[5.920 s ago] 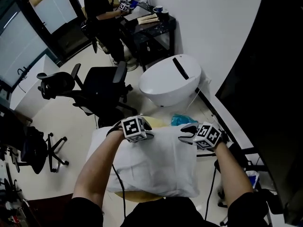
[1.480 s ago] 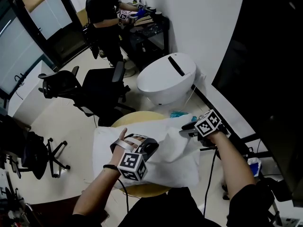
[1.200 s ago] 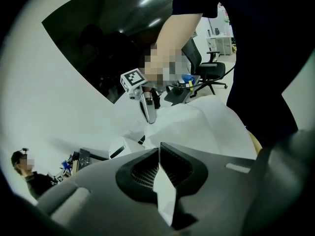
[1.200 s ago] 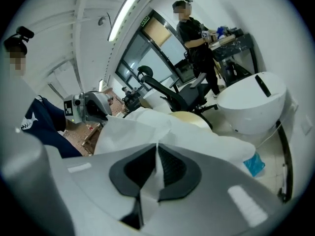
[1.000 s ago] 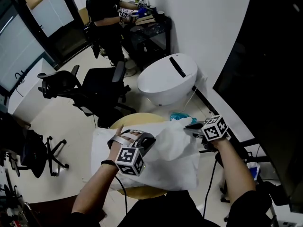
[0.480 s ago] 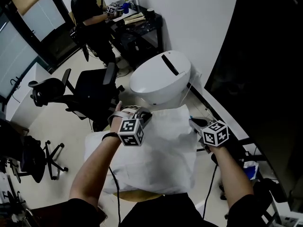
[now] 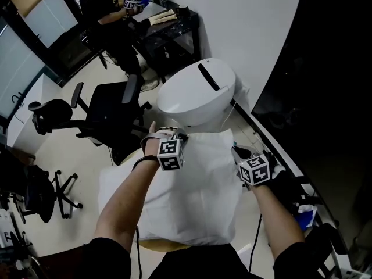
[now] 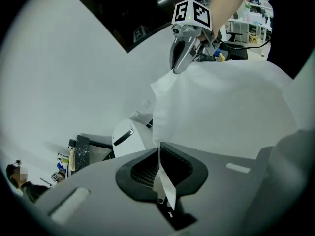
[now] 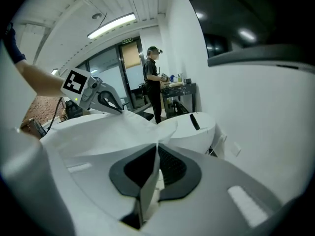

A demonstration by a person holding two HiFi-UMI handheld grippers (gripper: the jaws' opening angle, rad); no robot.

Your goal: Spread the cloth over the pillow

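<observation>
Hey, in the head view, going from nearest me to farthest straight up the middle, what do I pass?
white cloth → white egg-shaped unit → black desk

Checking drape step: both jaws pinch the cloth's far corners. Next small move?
Probably lower both corners onto the pillow's far edge before opening. Left gripper and right gripper each pinch a cloth corner; the cloth spans most of the pillow.
</observation>
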